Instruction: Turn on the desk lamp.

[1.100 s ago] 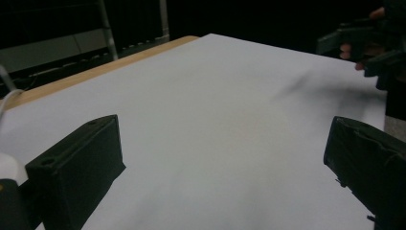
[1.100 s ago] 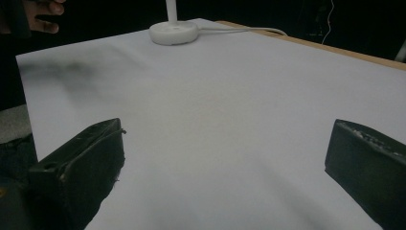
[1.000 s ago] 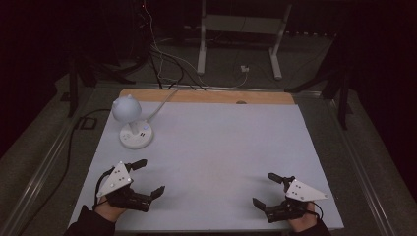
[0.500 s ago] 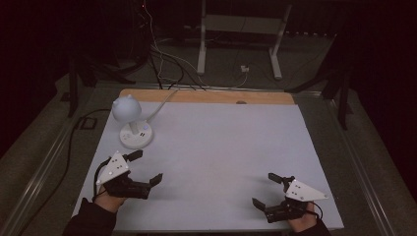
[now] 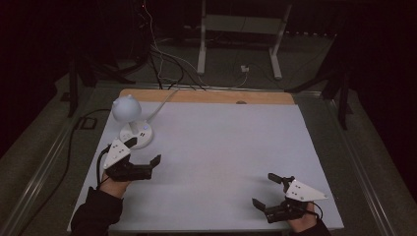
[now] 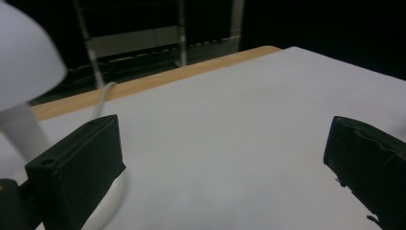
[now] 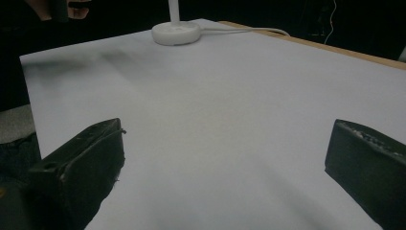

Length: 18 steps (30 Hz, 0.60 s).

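Left claw [image 5: 145, 152], jaws spread, sits just beside the lamp [image 5: 129, 118], apparently its base, which lies ahead-left; right claw [image 5: 268, 189], also spread, rests well apart on the tabletop [image 5: 226, 147].

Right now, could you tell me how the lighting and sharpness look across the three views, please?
High view: the surroundings are nearly black, the white table dimly lit, and the lamp is soft but readable. Left gripper view: the lamp shade at the left is blurred and the near jaws are soft. Right gripper view: a grey smear runs over the table's left part; the lamp base is fairly sharp.
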Each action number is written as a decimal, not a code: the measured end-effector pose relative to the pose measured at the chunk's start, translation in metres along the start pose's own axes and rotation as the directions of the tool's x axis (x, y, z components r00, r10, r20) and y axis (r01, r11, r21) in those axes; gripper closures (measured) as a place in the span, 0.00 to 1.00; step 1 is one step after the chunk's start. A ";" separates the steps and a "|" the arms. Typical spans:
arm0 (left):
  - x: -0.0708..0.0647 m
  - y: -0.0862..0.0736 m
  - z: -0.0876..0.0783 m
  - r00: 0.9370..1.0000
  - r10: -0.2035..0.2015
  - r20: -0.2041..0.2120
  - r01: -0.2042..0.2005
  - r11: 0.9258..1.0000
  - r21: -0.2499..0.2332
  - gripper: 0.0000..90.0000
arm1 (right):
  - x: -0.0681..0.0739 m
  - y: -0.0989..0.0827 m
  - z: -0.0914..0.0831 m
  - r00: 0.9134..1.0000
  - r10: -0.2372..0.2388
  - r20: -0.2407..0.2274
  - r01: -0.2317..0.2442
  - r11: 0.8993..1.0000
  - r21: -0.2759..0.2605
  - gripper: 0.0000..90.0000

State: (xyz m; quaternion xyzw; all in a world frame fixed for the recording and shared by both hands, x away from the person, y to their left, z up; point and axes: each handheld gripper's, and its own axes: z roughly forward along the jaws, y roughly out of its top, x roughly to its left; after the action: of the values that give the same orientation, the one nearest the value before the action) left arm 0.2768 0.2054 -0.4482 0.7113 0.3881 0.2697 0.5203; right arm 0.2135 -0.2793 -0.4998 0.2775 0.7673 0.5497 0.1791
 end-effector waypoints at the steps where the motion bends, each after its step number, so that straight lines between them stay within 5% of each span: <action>1: 0.000 0.000 0.000 1.000 0.000 0.000 0.000 1.000 0.000 0.00 | 0.000 0.000 0.000 1.000 0.000 0.000 0.000 1.000 0.000 0.00; 11: 0.011 0.002 0.011 0.995 -0.042 -0.092 0.041 0.999 -0.020 0.00 | 0.000 0.000 -0.001 1.000 0.003 0.005 -0.003 1.000 -0.005 0.00; 15: 0.015 0.002 0.017 0.983 -0.063 -0.170 0.060 0.998 -0.027 0.00 | -0.001 0.000 -0.001 1.000 0.005 0.005 -0.005 1.000 -0.004 0.00; 18: 0.018 0.002 0.020 0.980 -0.081 -0.184 0.077 0.997 -0.029 0.00 | -0.001 0.000 0.000 1.000 0.005 0.005 -0.005 1.000 -0.002 0.00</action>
State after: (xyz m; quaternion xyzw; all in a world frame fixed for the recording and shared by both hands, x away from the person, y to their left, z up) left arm 0.3026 0.2091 -0.4533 0.6614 0.4599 0.3179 0.4999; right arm 0.2138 -0.2798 -0.5001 0.2809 0.7656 0.5500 0.1799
